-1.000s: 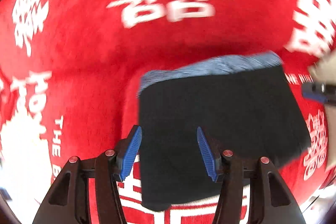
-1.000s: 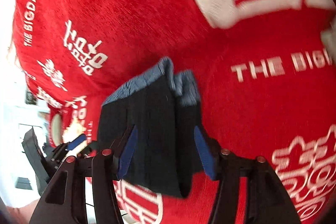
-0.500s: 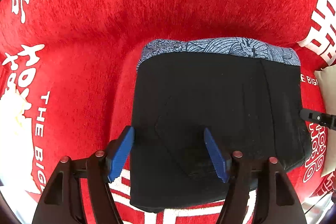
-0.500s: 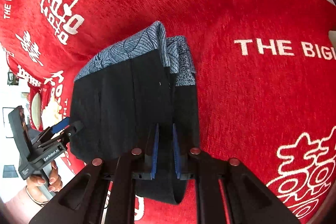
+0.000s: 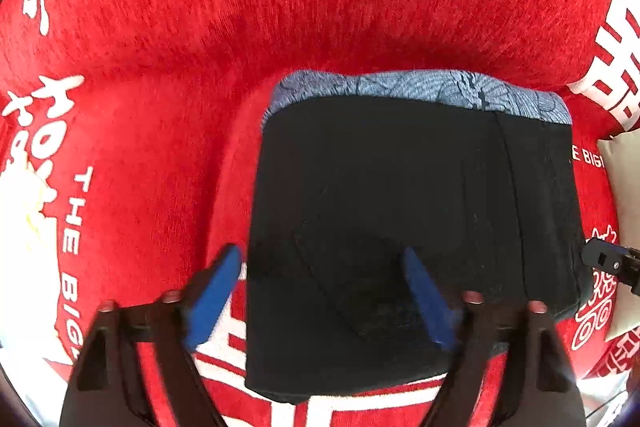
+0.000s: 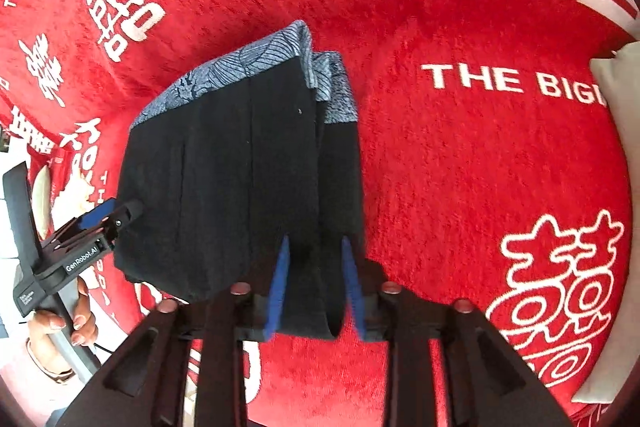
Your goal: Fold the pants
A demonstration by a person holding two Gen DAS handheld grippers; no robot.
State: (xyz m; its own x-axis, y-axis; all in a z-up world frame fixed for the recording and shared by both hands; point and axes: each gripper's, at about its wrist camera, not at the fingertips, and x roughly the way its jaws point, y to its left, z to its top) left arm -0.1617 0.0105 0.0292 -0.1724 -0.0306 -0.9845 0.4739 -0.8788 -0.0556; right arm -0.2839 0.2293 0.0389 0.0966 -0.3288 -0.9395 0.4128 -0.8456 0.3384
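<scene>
Right gripper (image 6: 314, 283) has parted narrowly astride the pants' (image 6: 240, 171) edge; left gripper (image 5: 320, 291) wide.

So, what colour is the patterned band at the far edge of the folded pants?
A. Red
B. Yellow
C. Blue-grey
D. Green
C: the folded black pants carry a blue-grey patterned band along their far edge, lying on the red cloth.

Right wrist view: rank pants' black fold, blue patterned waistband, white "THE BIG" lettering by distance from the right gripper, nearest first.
From the right gripper:
1. pants' black fold, between the fingers.
2. blue patterned waistband, at the pants' far end, up left.
3. "THE BIG" lettering, on the red cloth, upper right.
</scene>
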